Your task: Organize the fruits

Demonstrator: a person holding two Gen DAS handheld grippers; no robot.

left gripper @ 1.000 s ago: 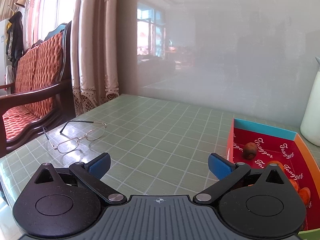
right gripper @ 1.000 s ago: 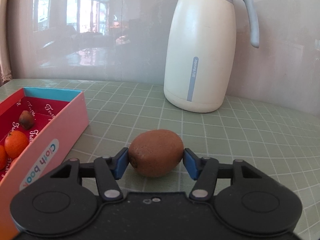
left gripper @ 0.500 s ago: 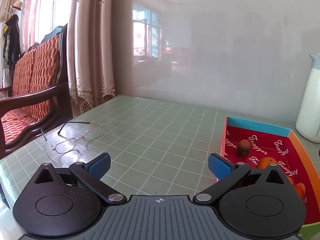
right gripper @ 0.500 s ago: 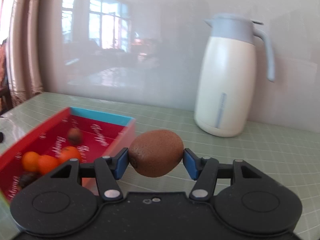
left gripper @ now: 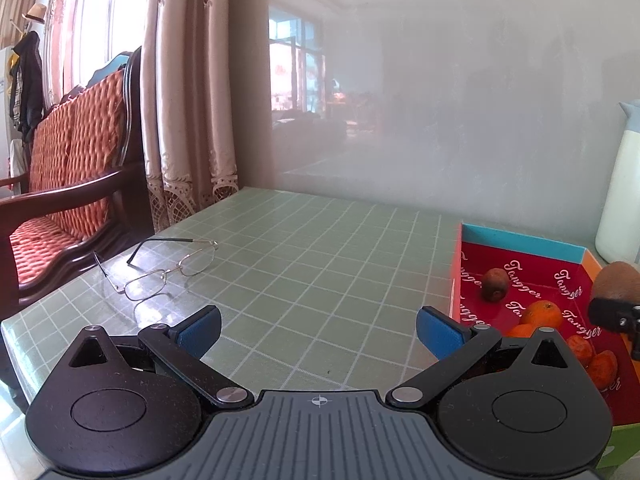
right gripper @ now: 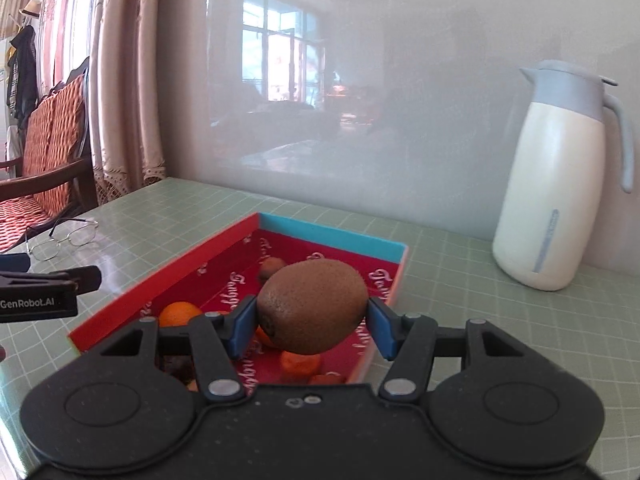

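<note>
Kiwi (right gripper: 312,306) is sitting pinched between the blue pads (right gripper: 240,326) of the right gripper (right gripper: 310,326), its long axis running across from pad to pad and its stem end tilting down toward the left pad. Directly beneath and just ahead of that gripper, the red box (right gripper: 168,276) with "Tangger" lettering on its floor is lying on the green gridded table (right gripper: 460,288). Inside it, mandarins (right gripper: 180,314) are showing below the held fruit and to the left of it, and a smaller brown fruit (right gripper: 270,268) is resting farther in, near the turquoise far wall. Ahead and to the right of the right gripper, well apart from the box, a white thermal jug (right gripper: 552,196) with a grey-blue lid and handle is standing upright by the wall.

The left gripper (left gripper: 318,330) is hanging over bare table with its blue pads (left gripper: 200,330) spread wide and nothing between them. The same box (left gripper: 520,240) is lying just to its right, and the held kiwi (left gripper: 616,280) is showing above the box's right side. Ahead and to the left of the left gripper, a pair of wire-rimmed glasses (left gripper: 168,266) is lying with its arms unfolded near the table edge. Beyond that edge, a wooden chair with orange woven cushions (left gripper: 76,160) is standing before the curtains (left gripper: 184,92).
</note>
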